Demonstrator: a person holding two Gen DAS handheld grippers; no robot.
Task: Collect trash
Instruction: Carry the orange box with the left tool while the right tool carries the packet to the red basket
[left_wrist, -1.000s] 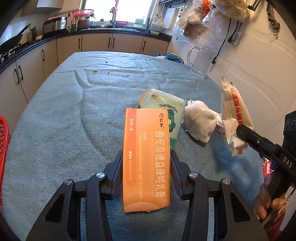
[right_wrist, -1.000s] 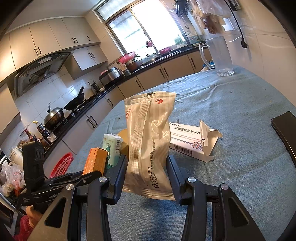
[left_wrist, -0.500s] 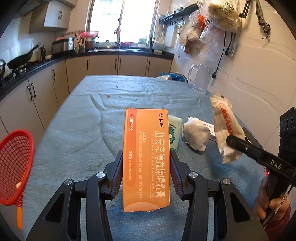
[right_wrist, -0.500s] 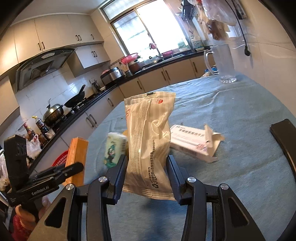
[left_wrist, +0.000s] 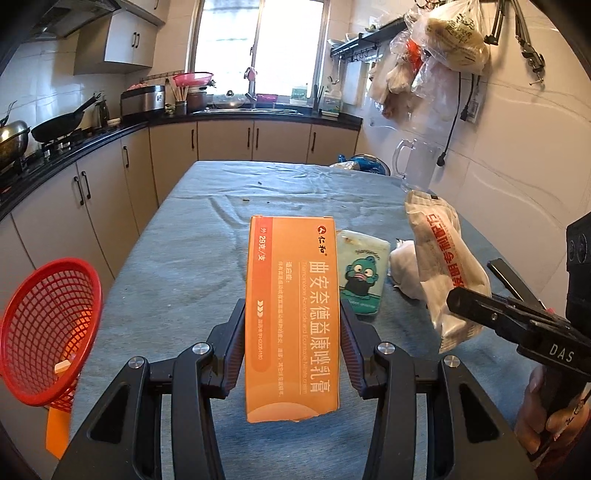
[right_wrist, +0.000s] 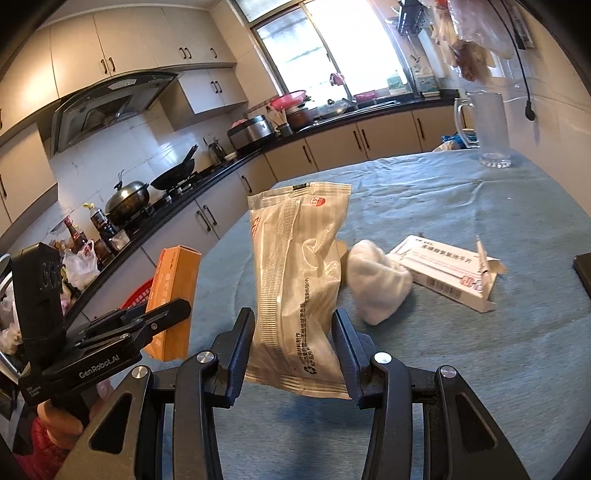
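Note:
My left gripper (left_wrist: 291, 325) is shut on an orange medicine box (left_wrist: 291, 317) and holds it above the table; the box also shows in the right wrist view (right_wrist: 173, 295). My right gripper (right_wrist: 293, 336) is shut on a white plastic wrapper (right_wrist: 295, 280), which also shows in the left wrist view (left_wrist: 443, 266), lifted to the right of the box. A red mesh basket (left_wrist: 48, 332) hangs off the table's left edge. On the table lie a green cartoon tissue pack (left_wrist: 364, 273), a crumpled white wad (right_wrist: 376, 282) and a torn white medicine box (right_wrist: 450, 273).
The table has a blue-grey cloth (left_wrist: 207, 236). A glass pitcher (right_wrist: 487, 129) stands at its far right corner. A black flat object (right_wrist: 583, 273) lies at the right edge. Kitchen cabinets and a stove run along the left.
Both grippers have risen and drawn back from the table with their items. The red basket has come further into the left wrist view.

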